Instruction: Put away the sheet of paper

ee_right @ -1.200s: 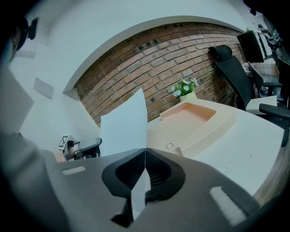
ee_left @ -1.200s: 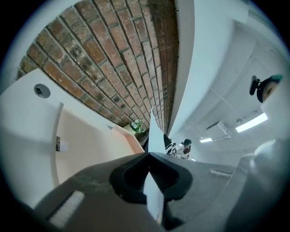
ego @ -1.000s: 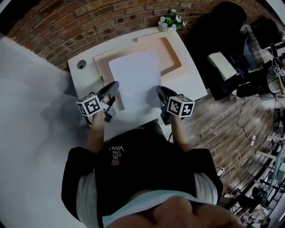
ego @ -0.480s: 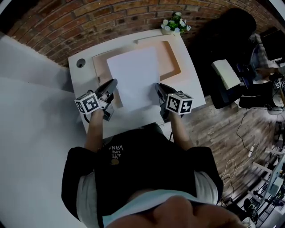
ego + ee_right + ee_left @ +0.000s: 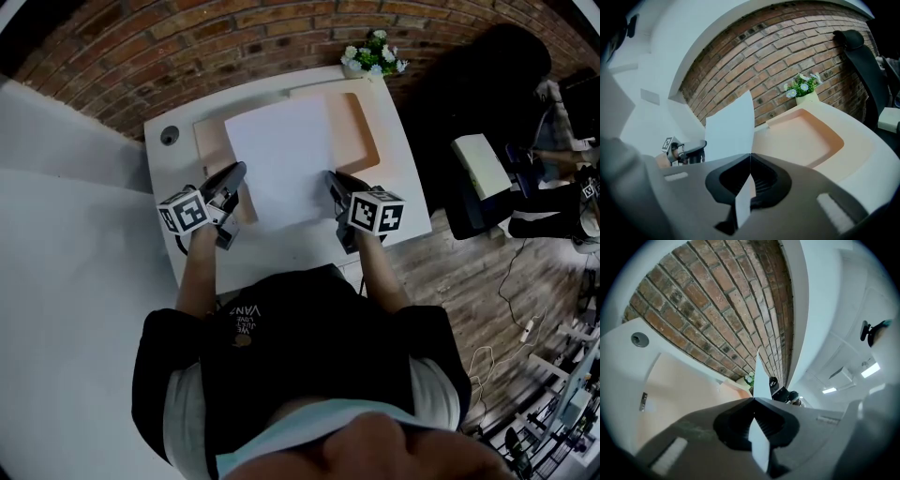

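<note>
A white sheet of paper [image 5: 279, 159] hangs stretched between both grippers over the peach tray [image 5: 361, 127] on the white desk [image 5: 272, 248]. My left gripper [image 5: 240, 170] is shut on the sheet's left edge, which shows edge-on as a thin white strip [image 5: 758, 380] between its jaws. My right gripper [image 5: 330, 177] is shut on the right edge; the sheet [image 5: 731, 126] rises from its jaws and hides part of the tray [image 5: 806, 136]. The left gripper [image 5: 686, 150] shows across the sheet in the right gripper view.
A pot of white flowers [image 5: 373, 52] stands at the desk's far right corner against the brick wall [image 5: 187, 42]. A round cable hole [image 5: 168, 136] sits at the far left corner. A dark office chair [image 5: 469, 103] stands to the right of the desk.
Both grippers have carried the sheet away from the person, toward the wall. The paper now covers more of the tray.
</note>
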`<state>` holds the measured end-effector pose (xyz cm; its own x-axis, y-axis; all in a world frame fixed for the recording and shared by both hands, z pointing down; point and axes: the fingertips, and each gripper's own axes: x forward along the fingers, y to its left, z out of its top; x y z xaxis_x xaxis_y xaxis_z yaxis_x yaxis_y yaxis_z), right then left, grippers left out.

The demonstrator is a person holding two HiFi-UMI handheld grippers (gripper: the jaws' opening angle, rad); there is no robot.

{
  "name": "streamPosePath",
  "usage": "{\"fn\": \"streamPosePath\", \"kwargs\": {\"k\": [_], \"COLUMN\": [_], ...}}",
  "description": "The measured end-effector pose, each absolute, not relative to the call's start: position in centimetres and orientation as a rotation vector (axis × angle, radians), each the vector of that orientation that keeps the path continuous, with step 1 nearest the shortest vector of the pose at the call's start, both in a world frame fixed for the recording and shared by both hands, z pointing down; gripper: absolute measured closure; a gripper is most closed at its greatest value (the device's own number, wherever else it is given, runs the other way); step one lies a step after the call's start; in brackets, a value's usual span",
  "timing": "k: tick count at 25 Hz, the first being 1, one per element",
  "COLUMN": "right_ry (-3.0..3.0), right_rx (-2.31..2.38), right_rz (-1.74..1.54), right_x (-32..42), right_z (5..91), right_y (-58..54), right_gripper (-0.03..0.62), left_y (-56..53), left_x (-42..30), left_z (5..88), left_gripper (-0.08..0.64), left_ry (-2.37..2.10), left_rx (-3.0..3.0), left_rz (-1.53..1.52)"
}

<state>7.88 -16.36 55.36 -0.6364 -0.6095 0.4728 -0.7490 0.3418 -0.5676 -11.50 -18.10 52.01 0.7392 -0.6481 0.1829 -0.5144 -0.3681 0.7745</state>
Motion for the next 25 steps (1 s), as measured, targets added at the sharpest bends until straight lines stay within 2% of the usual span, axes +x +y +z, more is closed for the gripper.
{"fn": "streamPosePath", "kwargs": {"k": [25], "right_ry": [-2.366], "right_rx": [1.080], "right_rz": [1.168], "right_x": [8.0], "right_z": [58.6], "right_y": [-20.6], "right_gripper": [0.592], "left_y": [-22.3], "left_x": [-11.1], "left_z": [56.0], "left_gripper": [0.560], "left_ry": [-0.969], "left_rx": [1.973], "left_rz": [-0.095]}}
